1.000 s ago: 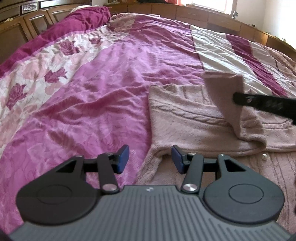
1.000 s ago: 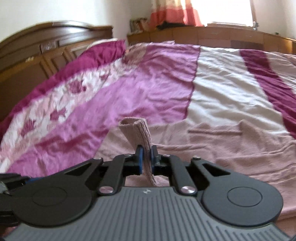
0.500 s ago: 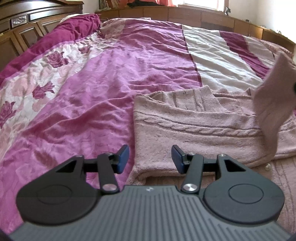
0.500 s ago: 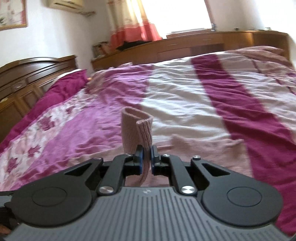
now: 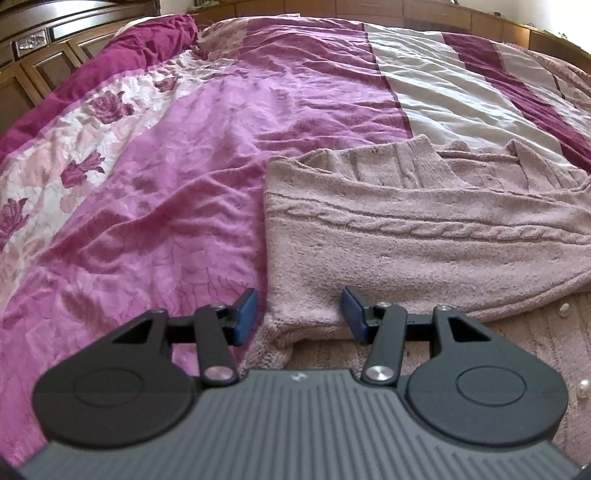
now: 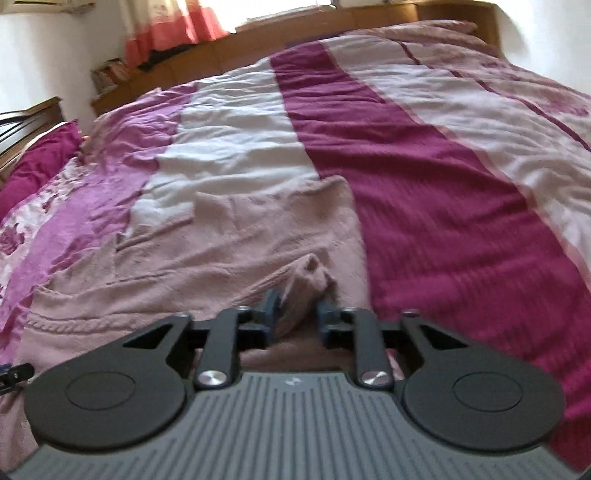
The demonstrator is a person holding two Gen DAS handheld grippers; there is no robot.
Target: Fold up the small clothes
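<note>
A dusty-pink knit cardigan [image 5: 406, 236] lies spread on the bed, its left sleeve folded across the body, with pearl buttons at the right. My left gripper [image 5: 299, 317] is open and empty, low over the cardigan's near left corner. In the right wrist view the same cardigan [image 6: 207, 258] lies flat. My right gripper [image 6: 295, 317] is open, with the sleeve cuff [image 6: 306, 284] lying loose between its fingers on the garment's right side.
The bed is covered by a quilt with magenta, pink, floral and white stripes [image 5: 177, 155]. A dark wooden headboard [image 5: 44, 48] stands at the far left. Wooden cabinets and a curtained window [image 6: 173, 29] are beyond the bed.
My right gripper carried the sleeve cuff across to the right, lowered it onto the cardigan and opened. The sleeve now lies folded across the body. My left gripper stayed open.
</note>
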